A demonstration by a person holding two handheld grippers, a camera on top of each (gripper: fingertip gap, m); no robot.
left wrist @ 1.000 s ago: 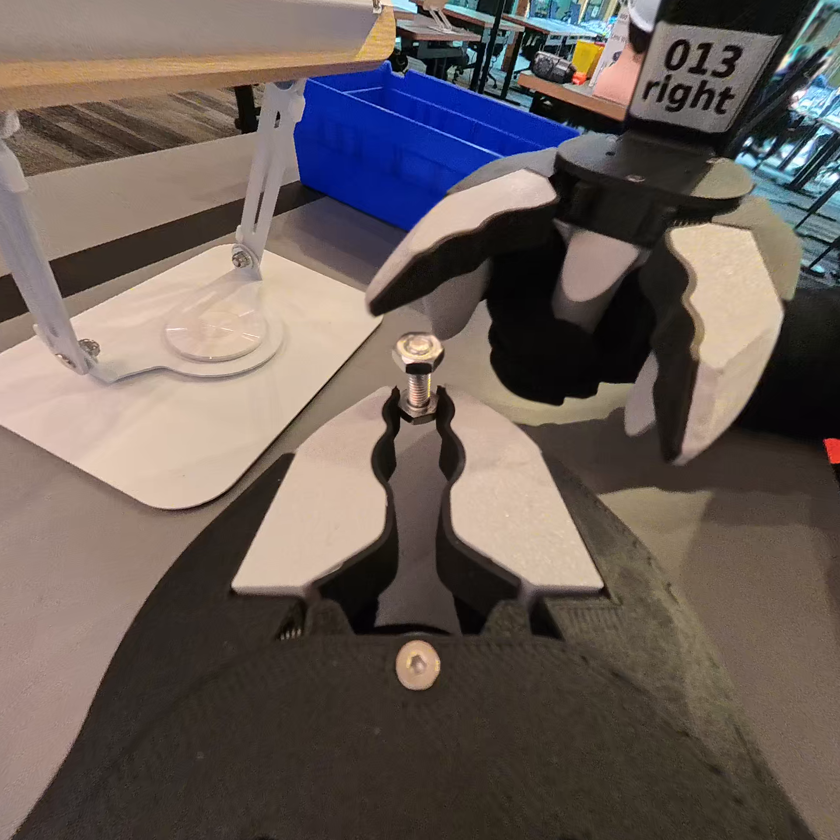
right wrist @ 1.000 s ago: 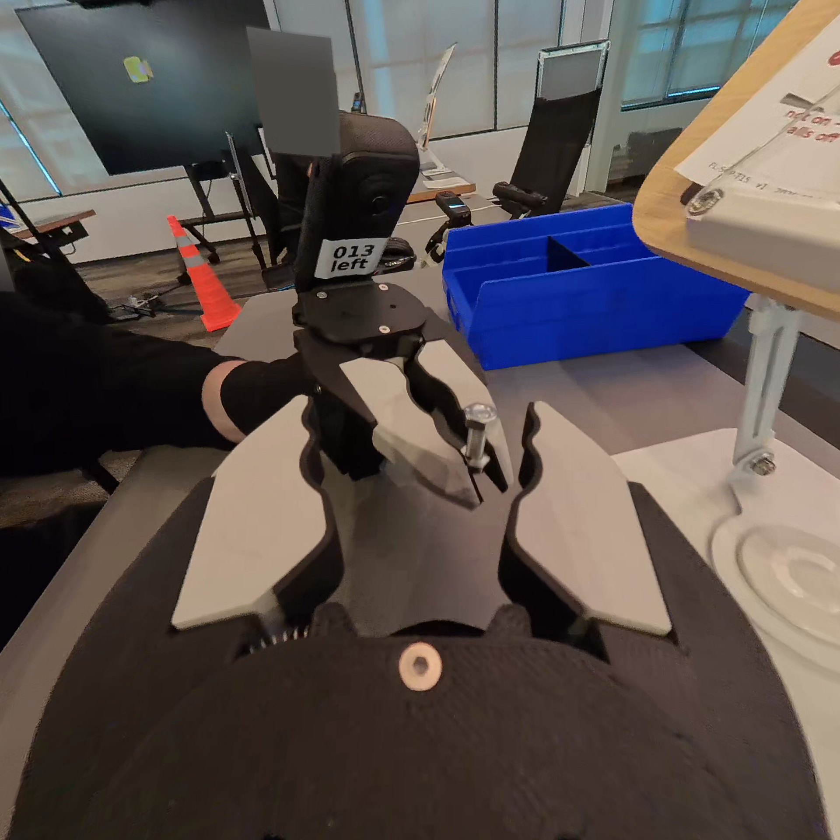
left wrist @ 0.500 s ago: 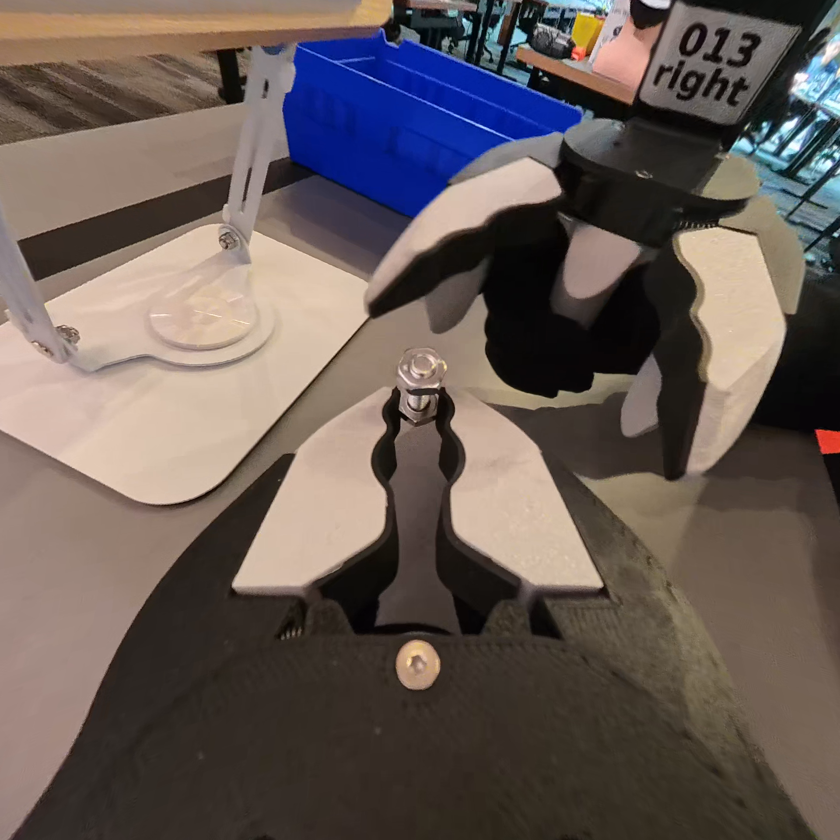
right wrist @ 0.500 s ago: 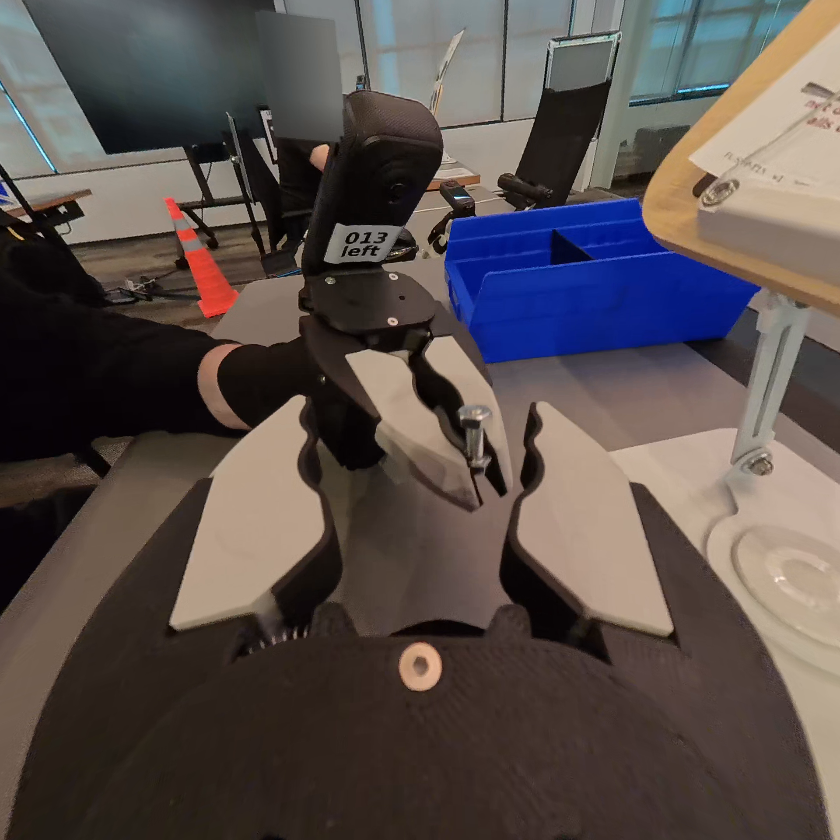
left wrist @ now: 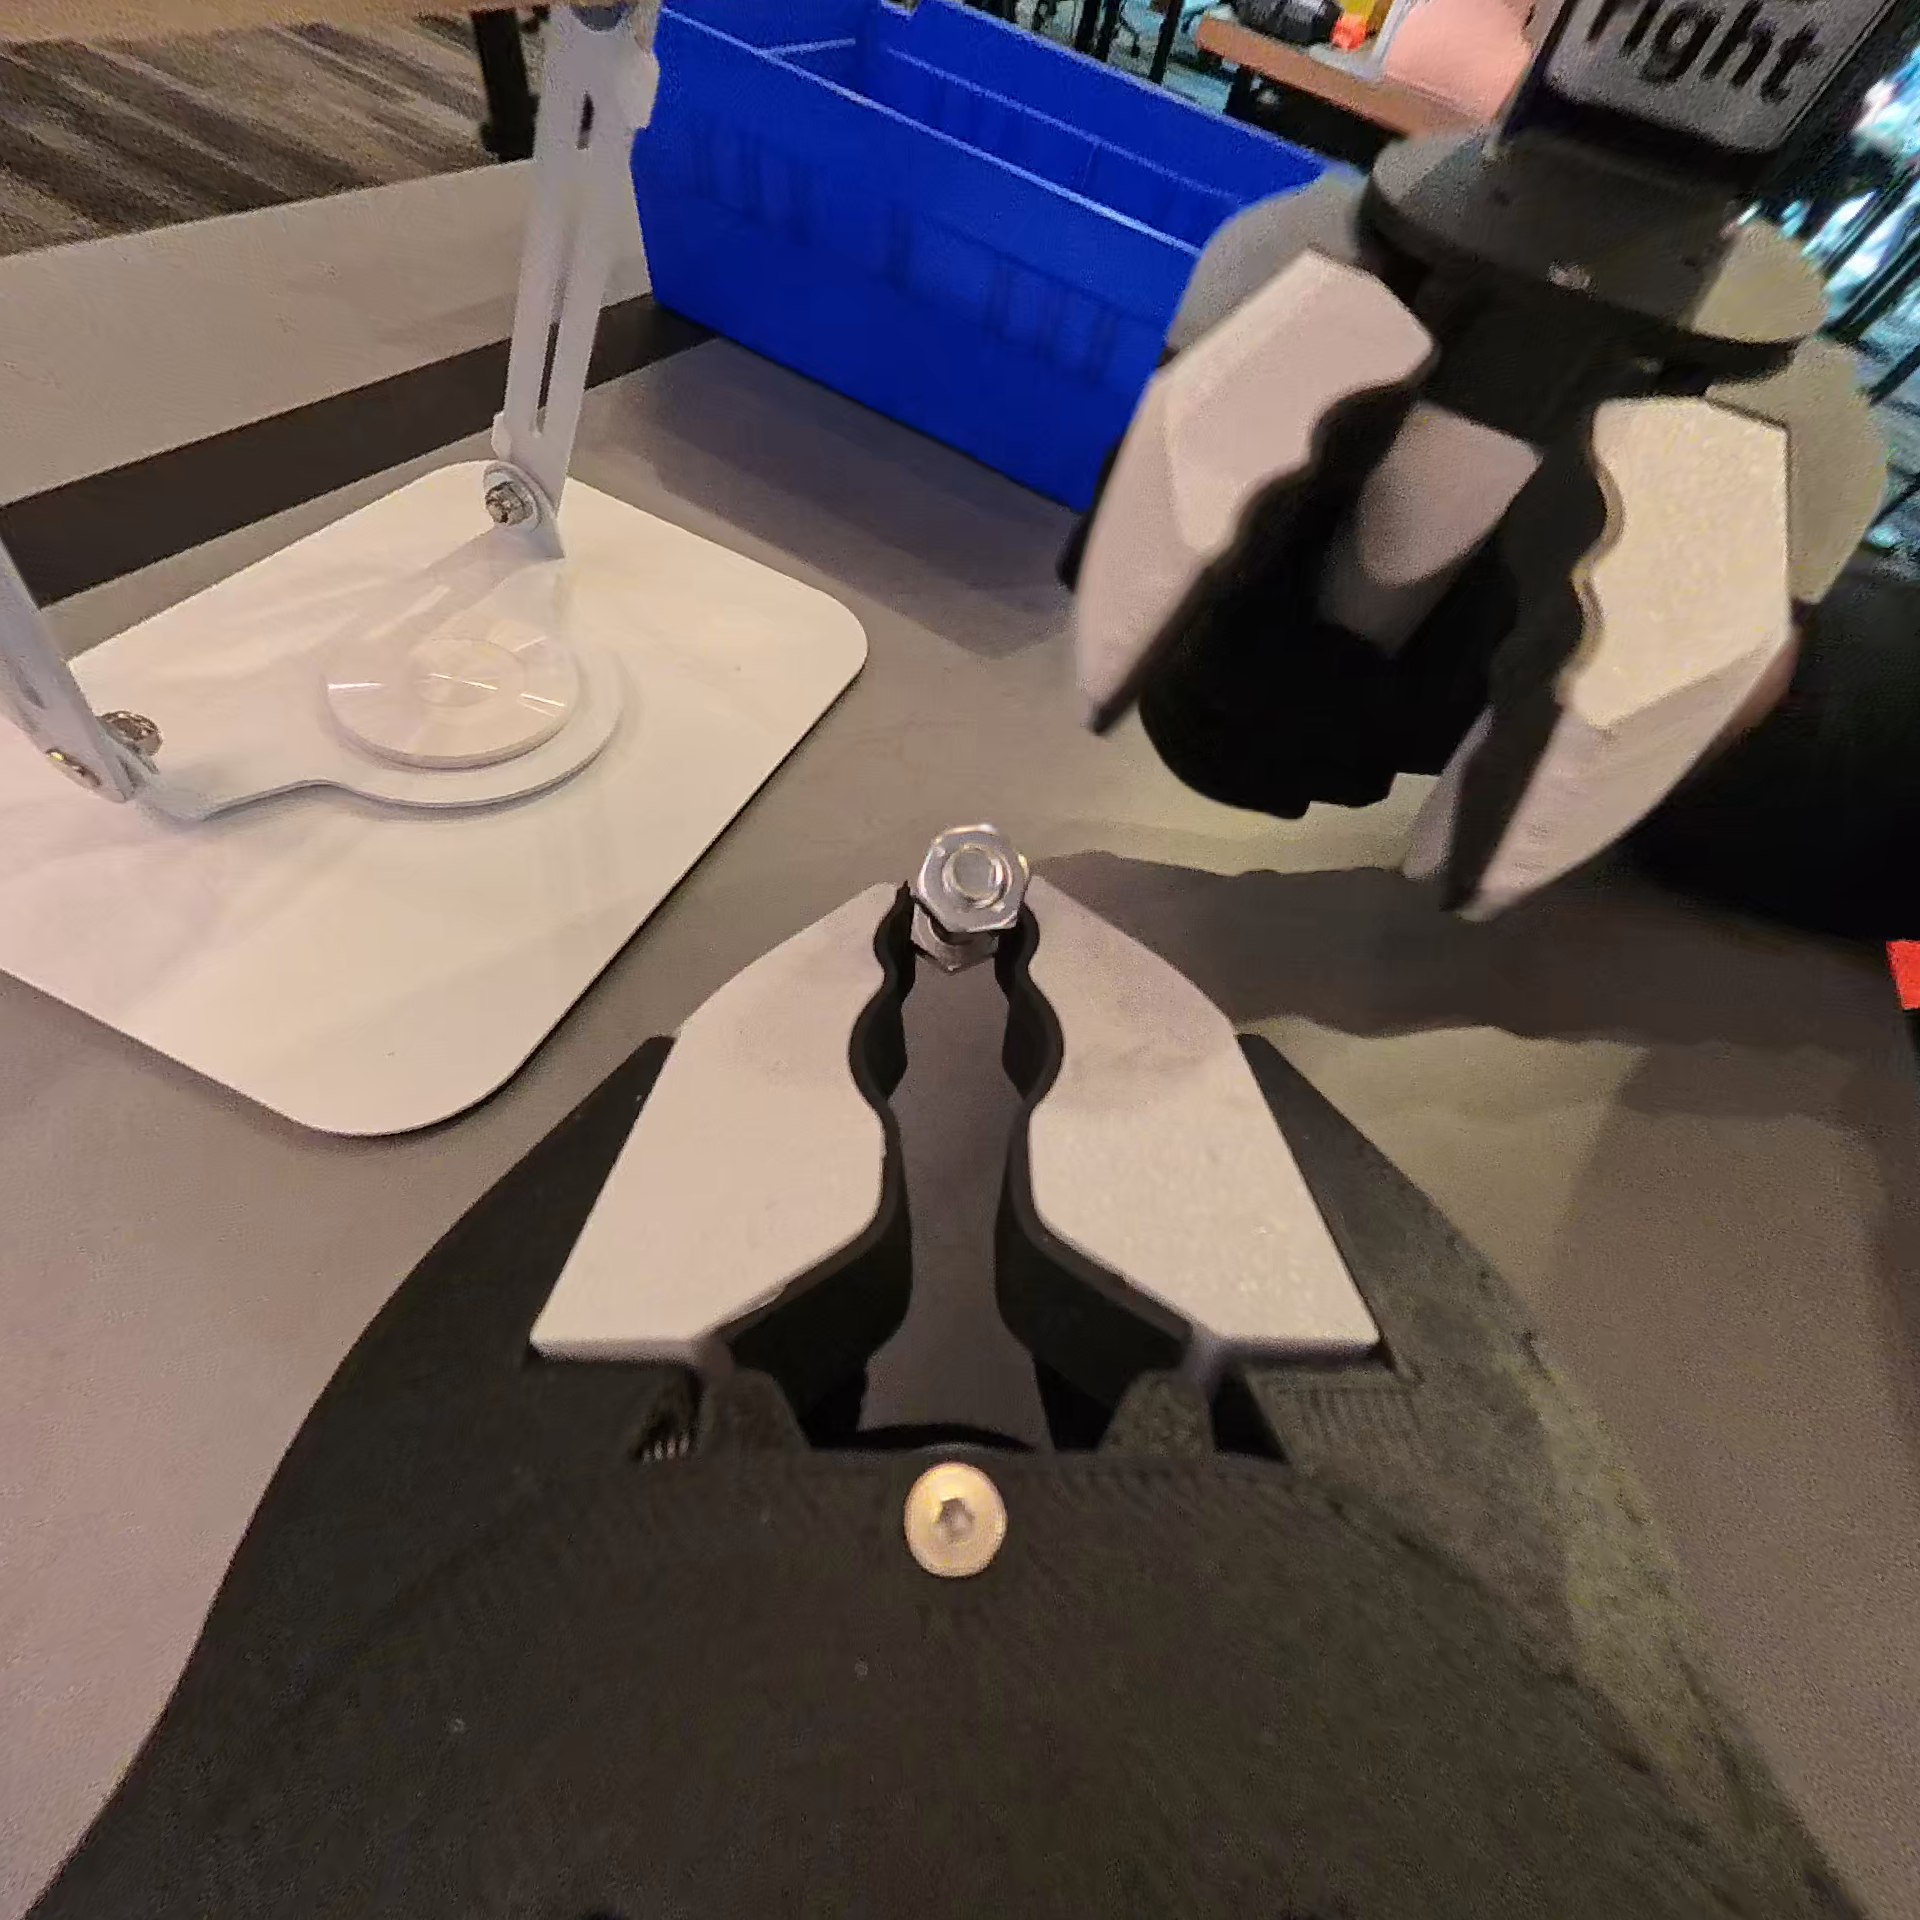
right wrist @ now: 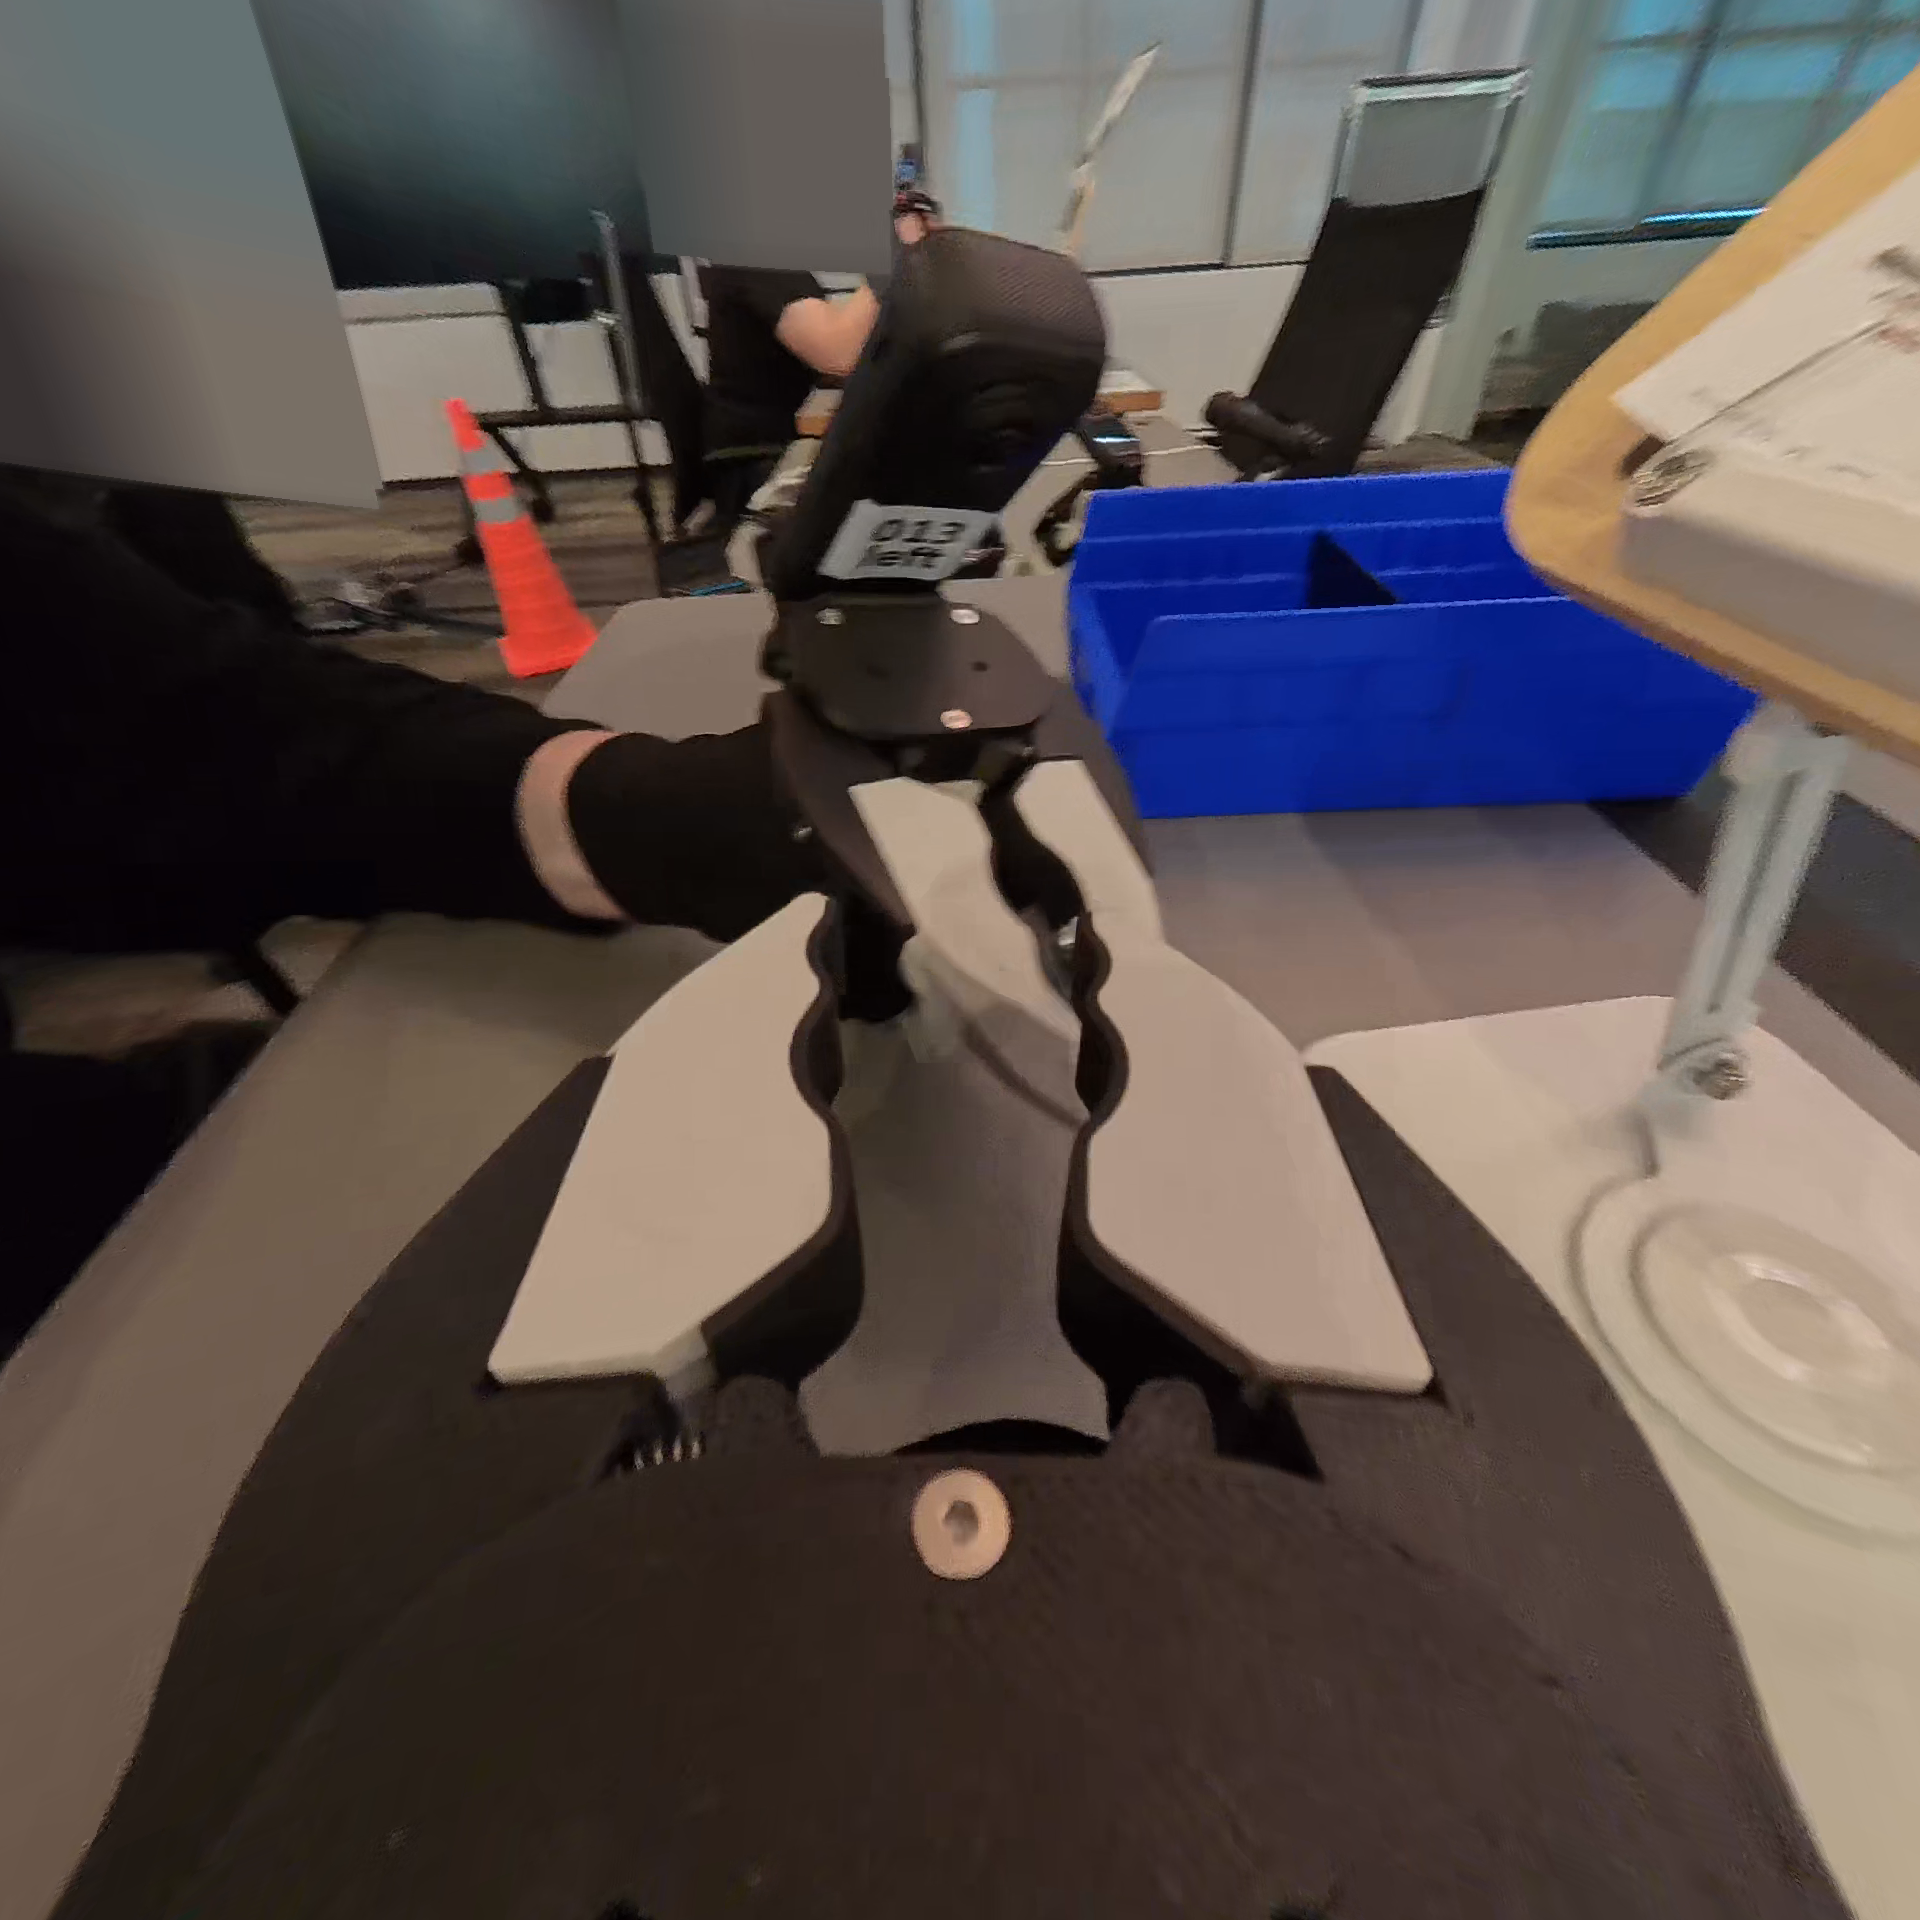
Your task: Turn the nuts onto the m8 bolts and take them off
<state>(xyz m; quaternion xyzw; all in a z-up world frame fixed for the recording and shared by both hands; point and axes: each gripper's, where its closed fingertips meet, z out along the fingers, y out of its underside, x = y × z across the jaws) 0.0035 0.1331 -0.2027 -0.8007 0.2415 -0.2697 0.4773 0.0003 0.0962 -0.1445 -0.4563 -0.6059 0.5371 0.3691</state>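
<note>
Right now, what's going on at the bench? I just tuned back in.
The left gripper is clamped on a bolt held upright, with a nut threaded near its top. The right gripper hangs beside and above it, jaws apart and holding nothing, not touching the nut. A blue bin and a white stand base sit behind.

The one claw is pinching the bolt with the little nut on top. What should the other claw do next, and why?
Probably bring the right gripper down and across to the nut and close on it. The left gripper holds the bolt upright by its lower end, the nut sits at the top, and the right gripper's fingers are apart, empty, off to one side.
</note>
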